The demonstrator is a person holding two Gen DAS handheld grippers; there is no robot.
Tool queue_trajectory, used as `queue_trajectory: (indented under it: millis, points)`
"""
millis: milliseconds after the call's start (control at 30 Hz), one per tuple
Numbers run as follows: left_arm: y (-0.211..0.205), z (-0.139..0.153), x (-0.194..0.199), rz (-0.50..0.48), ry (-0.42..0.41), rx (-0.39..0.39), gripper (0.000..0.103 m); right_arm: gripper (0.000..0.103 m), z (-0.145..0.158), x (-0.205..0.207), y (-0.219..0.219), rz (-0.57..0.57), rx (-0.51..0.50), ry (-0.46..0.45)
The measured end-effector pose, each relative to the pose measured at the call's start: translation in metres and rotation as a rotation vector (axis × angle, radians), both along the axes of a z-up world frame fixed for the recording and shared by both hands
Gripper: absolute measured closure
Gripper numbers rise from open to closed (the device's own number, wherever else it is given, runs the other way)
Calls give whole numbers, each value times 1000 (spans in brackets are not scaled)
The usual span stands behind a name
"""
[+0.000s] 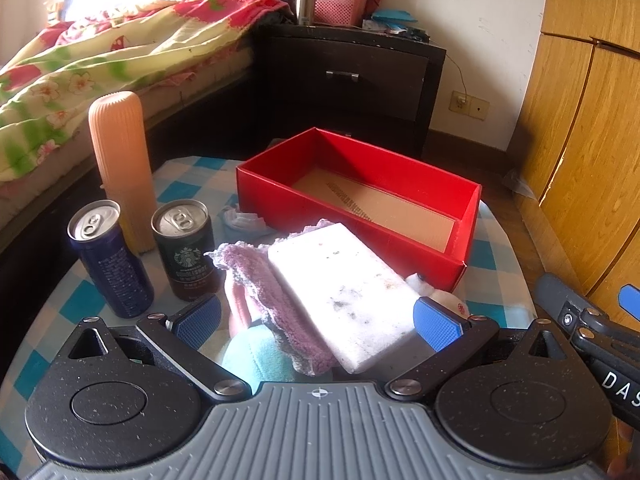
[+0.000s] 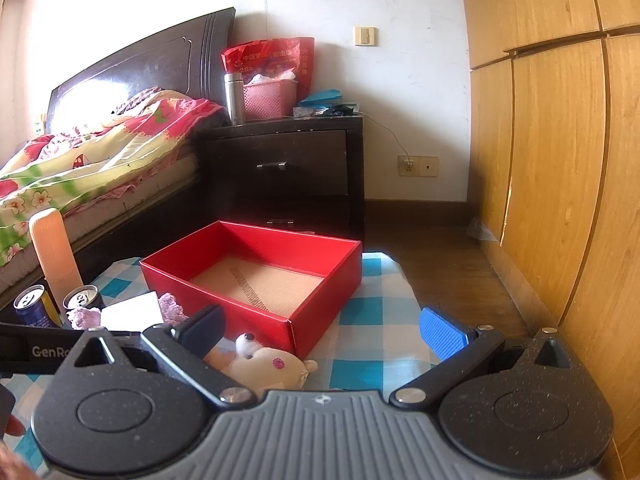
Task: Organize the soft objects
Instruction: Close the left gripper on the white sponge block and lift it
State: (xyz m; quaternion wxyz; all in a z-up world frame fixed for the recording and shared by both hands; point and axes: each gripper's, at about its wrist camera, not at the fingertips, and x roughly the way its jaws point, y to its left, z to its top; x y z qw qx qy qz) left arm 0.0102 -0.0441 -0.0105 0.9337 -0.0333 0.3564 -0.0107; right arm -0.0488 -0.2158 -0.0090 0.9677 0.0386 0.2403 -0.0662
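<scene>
A white foam sponge lies on a purple knitted cloth, with a teal soft piece under them, on the checked table. My left gripper is open around this pile, its pads clear of it on the left and close on the right. The open red box stands just behind and holds nothing. In the right wrist view a cream plush toy lies at the near corner of the red box. My right gripper is open above and just right of it, holding nothing.
Two drink cans and a tall peach ribbed bottle stand at the table's left. A crumpled white cloth lies by the box. Around the table are a bed, a dark nightstand and a wooden wardrobe.
</scene>
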Motion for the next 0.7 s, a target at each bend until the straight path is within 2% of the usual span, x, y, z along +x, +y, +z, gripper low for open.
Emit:
queue_trajectory:
  millis: [100, 267, 367, 433, 567, 700]
  points:
    - [4, 2, 4, -7, 9, -26, 5, 18, 0, -1, -3, -3, 1, 2]
    - [23, 5, 15, -3, 47, -146, 5, 19, -5, -3, -10, 3, -14, 33]
    - [26, 4, 20, -11, 69, -176, 5, 19, -13, -2, -11, 24, -35, 74]
    - [24, 2, 23, -34, 104, -208, 6, 19, -18, -1, -9, 43, -50, 100]
    - [27, 1, 27, -82, 172, -333, 6, 19, -22, 2, -1, 97, -65, 136]
    - [29, -7, 36, -78, 256, -416, 6, 19, -22, 3, 7, 142, -98, 144]
